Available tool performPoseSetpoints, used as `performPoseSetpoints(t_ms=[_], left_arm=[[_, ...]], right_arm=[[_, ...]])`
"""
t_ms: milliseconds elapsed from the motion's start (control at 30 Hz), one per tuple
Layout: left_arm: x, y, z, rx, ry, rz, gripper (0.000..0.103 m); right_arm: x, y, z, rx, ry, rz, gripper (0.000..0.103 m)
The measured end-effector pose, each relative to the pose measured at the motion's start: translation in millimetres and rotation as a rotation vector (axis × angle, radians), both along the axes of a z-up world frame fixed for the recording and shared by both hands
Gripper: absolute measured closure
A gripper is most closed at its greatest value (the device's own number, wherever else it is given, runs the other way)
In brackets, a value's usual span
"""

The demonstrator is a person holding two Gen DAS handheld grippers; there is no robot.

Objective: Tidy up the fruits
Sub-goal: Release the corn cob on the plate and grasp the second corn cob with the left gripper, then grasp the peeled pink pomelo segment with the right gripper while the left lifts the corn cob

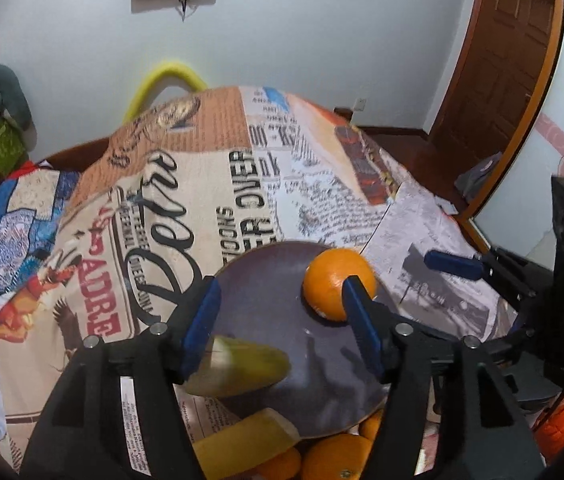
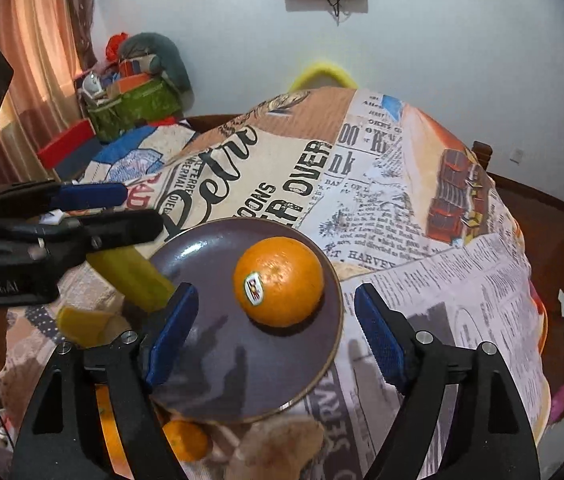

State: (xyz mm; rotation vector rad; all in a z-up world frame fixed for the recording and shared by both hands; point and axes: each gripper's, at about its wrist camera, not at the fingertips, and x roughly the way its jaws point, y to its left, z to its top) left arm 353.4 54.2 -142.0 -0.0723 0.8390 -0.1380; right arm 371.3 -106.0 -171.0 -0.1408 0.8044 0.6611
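Bed with newspaper-print cover [image 2: 422, 216] fills room. Dark plate [image 2: 218, 360] sits on it. Orange [image 2: 280, 282] rests on plate; banana [image 1: 238, 364] lies at its edge. Your left gripper [image 1: 280, 322] and right gripper [image 2: 278, 340]: jaws wide, holding nothing.

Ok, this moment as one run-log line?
round orange with sticker: on dark purple plate | yellowish banana: partly on plate | left gripper: open | right gripper: open

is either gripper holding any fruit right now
No. Both grippers' jaws stand open and empty; the orange sits free on the plate.
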Motion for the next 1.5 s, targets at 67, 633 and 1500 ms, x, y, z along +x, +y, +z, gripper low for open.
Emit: performPoseSetpoints(t_ms=[67,633,1500], left_arm=[[-4,-1,8,0.007,-0.014,0.002,0.040],[-54,72,-11,0.066,0.036,0.130,0.040],[-71,39,-78,0.066,0.167,-0.014,0.031]], right_arm=[[-4,-6,2,0.015,0.001,-0.007,0.025],[-26,-13,7,0.019,-0.023,-0.011,0.025],[-53,-65,-45,0.013,0.161,-0.088,0.025]])
